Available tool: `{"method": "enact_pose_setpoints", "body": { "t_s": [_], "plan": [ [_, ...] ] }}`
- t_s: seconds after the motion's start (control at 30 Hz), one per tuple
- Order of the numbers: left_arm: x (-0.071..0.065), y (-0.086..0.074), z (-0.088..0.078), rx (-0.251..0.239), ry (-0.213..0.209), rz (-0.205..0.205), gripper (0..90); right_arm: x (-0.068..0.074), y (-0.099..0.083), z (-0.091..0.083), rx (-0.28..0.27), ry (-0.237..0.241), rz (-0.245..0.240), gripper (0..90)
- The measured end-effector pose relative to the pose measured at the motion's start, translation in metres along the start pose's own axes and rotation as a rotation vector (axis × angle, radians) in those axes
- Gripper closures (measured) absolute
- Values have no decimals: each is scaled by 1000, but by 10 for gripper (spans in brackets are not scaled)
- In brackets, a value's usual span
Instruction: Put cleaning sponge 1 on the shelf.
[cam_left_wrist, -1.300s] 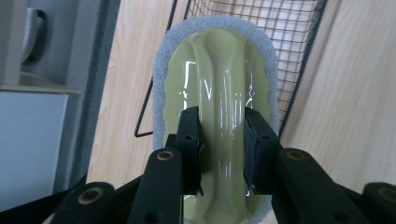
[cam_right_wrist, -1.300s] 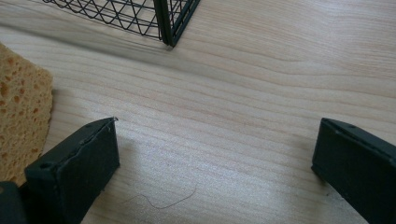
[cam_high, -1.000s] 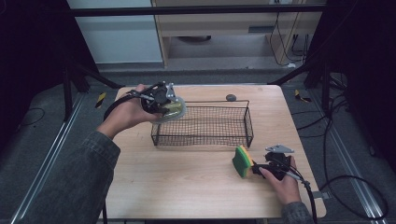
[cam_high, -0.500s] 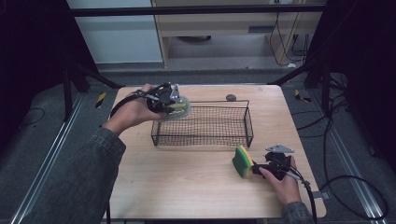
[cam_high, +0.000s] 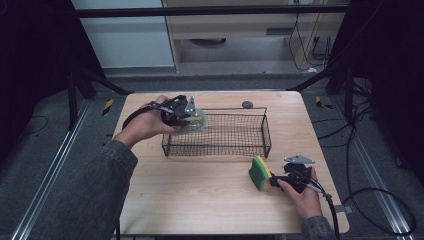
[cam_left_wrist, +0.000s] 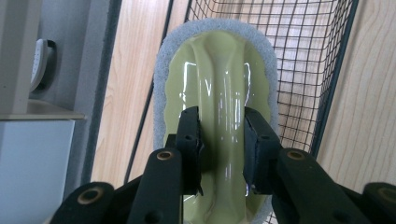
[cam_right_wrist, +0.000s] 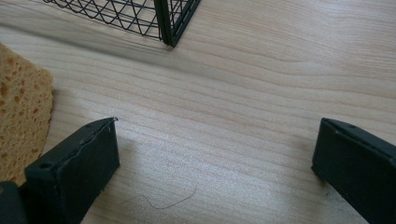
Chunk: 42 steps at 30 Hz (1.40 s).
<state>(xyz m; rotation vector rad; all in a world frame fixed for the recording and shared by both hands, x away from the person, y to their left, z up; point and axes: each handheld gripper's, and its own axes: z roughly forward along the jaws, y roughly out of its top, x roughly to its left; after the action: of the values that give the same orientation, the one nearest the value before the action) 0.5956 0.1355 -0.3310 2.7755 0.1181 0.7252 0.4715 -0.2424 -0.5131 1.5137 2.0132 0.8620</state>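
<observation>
1. Scrubber (cam_left_wrist: 215, 93): pale green plastic body with a raised central handle ridge and a grey felt pad around its rim. It is held in the air over the left end of the basket, near the bench's far left corner.

2. Left tongs (cam_left_wrist: 222, 137): in my left hand (cam_high: 145, 125). The two black jaws are clamped on the scrubber's handle ridge, one on each side, pads pressing the glossy plastic. In the high view they sit at the basket's left rim (cam_high: 182, 116).

3. Basket (cam_high: 220, 135): black wire mesh, rectangular, standing on the bench toward its far edge, roughly central. Its long sides run parallel with the bench's far edge.

4. Right tongs (cam_right_wrist: 215, 154): in my right hand (cam_high: 302, 195), low over the bench near the right front corner. Jaws stand wide apart with bare wood between them, gripping nothing.

5. Sponge (cam_high: 260, 172): yellow with a green scouring layer, standing on edge on the bench just in front of the basket's right front corner, just beside the left jaw of my right tongs; whether it touches I cannot tell.

6. Bench (cam_high: 200, 200): light wood top, rounded corners.

7. Small dark round object (cam_high: 247, 104): on the bench behind the basket, near the far edge.
</observation>
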Motion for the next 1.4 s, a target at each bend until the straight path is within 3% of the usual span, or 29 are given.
{"method": "enact_pose_setpoints", "body": {
  "t_s": [0.63,1.4],
  "plan": [
    [-9,-6,26,34,-66,17,703,0,0,0,0,1,0,7],
    [-11,-22,46,58,-125,-26,702,0,0,0,-2,0,-6,7]
  ]
}}
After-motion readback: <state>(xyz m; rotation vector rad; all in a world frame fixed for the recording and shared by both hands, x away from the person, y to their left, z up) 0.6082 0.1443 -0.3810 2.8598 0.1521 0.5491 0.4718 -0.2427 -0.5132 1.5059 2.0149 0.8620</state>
